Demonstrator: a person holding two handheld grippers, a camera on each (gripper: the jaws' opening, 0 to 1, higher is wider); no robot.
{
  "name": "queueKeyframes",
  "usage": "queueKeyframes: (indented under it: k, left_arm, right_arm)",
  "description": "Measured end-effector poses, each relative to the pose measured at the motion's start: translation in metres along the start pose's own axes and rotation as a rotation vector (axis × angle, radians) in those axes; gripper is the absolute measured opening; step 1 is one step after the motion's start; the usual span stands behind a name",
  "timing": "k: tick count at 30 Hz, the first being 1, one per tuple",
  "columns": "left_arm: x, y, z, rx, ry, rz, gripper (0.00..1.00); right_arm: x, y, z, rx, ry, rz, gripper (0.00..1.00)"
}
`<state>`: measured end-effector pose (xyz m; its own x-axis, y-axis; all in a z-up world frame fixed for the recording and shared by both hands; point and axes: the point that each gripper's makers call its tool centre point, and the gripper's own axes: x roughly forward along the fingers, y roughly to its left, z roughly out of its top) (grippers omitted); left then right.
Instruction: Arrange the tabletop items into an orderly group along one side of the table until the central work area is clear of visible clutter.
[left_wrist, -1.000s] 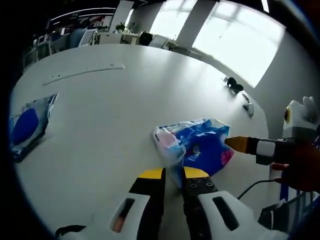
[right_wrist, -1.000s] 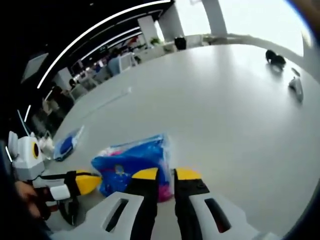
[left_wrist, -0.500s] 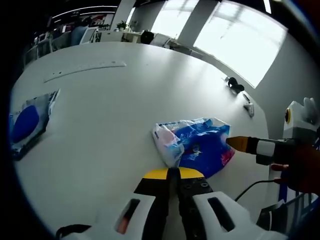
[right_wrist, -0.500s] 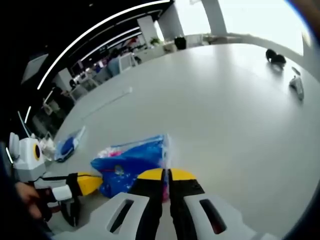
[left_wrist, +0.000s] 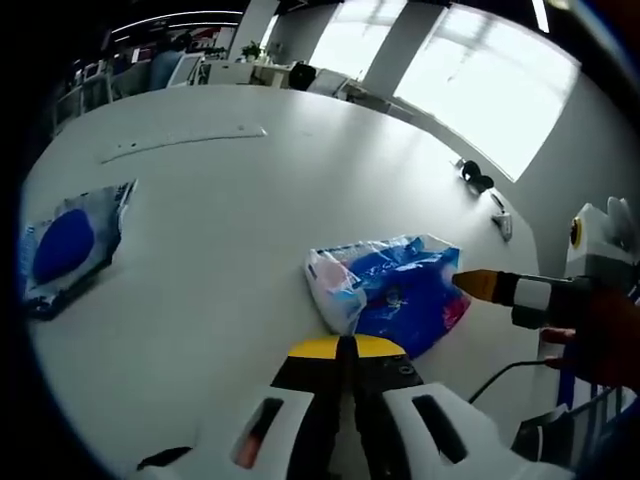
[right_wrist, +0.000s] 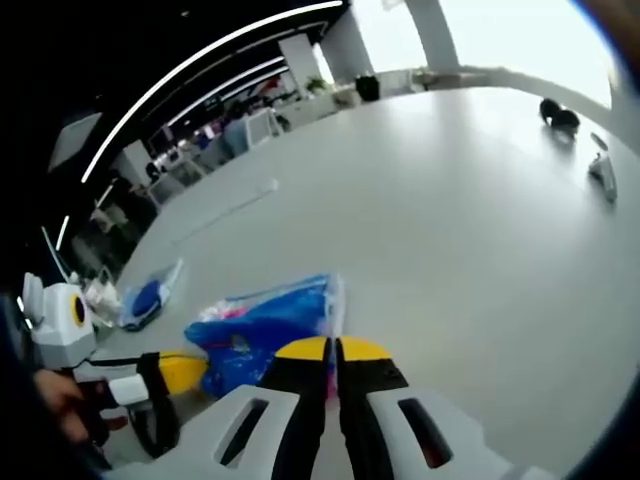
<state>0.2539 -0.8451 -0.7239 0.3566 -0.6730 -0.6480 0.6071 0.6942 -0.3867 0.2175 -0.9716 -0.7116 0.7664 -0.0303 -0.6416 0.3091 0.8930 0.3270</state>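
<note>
Blue pack (left_wrist: 395, 293) lies on the counter (left_wrist: 250, 210) between both tools, long axis running from one to the other. Left tool (left_wrist: 345, 347) jaws pressed together, empty, just short of the pack's pale end. Right tool (right_wrist: 335, 350) jaws likewise together at the pack's sealed edge; whether it pinches film, cannot tell. Second pouch (left_wrist: 65, 245) well apart, beyond the pack on the left tool's side, so left is likely nearer for that one

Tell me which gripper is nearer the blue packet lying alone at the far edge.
Left. The left gripper is nearer that blue packet; the right gripper sits beyond the blue bag.
</note>
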Motion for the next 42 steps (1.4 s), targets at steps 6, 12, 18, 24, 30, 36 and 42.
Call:
queueKeyframes:
  k: [6, 12, 18, 24, 30, 36, 42]
  left_arm:
    - [-0.005, 0.01, 0.012, -0.007, -0.023, 0.014, 0.0]
    - [-0.01, 0.018, 0.019, -0.012, -0.04, 0.024, 0.0]
    - [-0.015, 0.03, 0.032, -0.021, -0.059, 0.043, 0.0]
    - [-0.018, 0.041, 0.04, -0.029, -0.077, 0.055, 0.0]
    - [-0.021, 0.048, 0.046, -0.036, -0.093, 0.069, 0.0]
    - [-0.023, 0.057, 0.051, -0.045, -0.102, 0.08, 0.0]
    - [-0.025, 0.065, 0.055, -0.056, -0.109, 0.092, 0.0]
  right_arm:
    - [0.005, 0.012, 0.007, -0.01, -0.005, 0.023, 0.0]
    - [0.009, 0.024, 0.014, -0.026, -0.011, 0.043, 0.0]
    - [0.015, 0.039, 0.023, -0.03, -0.019, 0.069, 0.0]
    - [0.02, 0.049, 0.032, -0.022, -0.033, 0.092, 0.0]
    - [0.026, 0.06, 0.039, -0.039, -0.034, 0.111, 0.0]
    - [0.032, 0.07, 0.045, -0.054, -0.034, 0.124, 0.0]
    - [0.037, 0.079, 0.048, -0.058, -0.032, 0.137, 0.0]
